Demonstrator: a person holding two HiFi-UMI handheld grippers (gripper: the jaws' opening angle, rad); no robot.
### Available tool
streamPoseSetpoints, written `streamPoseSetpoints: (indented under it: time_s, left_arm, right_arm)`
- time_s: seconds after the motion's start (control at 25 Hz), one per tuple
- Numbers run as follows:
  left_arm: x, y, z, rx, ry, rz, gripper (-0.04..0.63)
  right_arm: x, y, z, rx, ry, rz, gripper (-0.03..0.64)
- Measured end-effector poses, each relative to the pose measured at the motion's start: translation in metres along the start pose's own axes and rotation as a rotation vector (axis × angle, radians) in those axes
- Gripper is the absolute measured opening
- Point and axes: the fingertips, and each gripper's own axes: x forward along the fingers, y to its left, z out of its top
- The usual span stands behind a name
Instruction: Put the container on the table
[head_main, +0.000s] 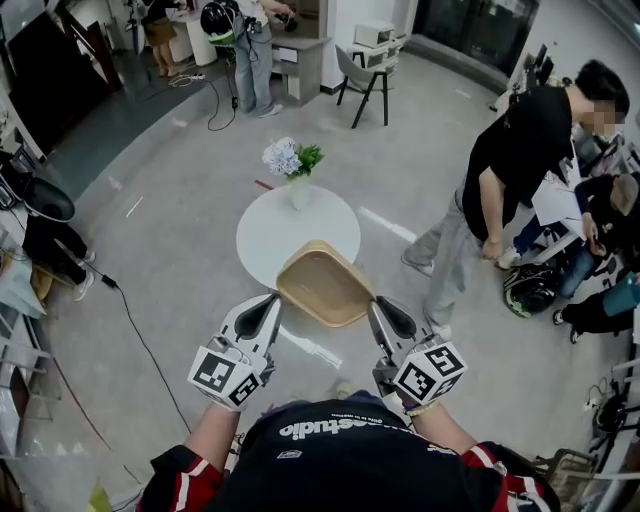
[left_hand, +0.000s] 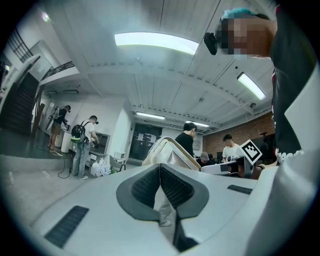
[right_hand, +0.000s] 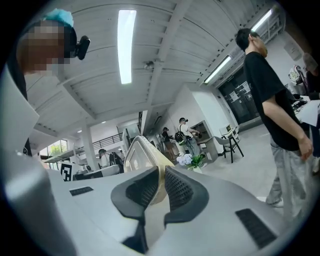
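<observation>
Both claws are pinching the container (head_main: 322, 288) now: the left claw (head_main: 270, 305) is clamping its left rim, the right claw (head_main: 380, 308) is squeezing the right rim between its pads. The pale wooden container is hanging tilted between them, overlapping the near edge of the round white bench (head_main: 268, 232). Flowers (head_main: 290, 158) are sitting at the bench's far side, well apart from it.
</observation>
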Motion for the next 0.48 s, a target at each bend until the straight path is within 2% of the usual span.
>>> streamPoseSetpoints:
  time_s: [0.48]
  left_arm:
    - [0.024,-0.017,0.001,0.009,0.001,0.062,0.023]
  right_arm:
    - [-0.006,-0.026,0.015,0.011,0.016,0.08,0.057]
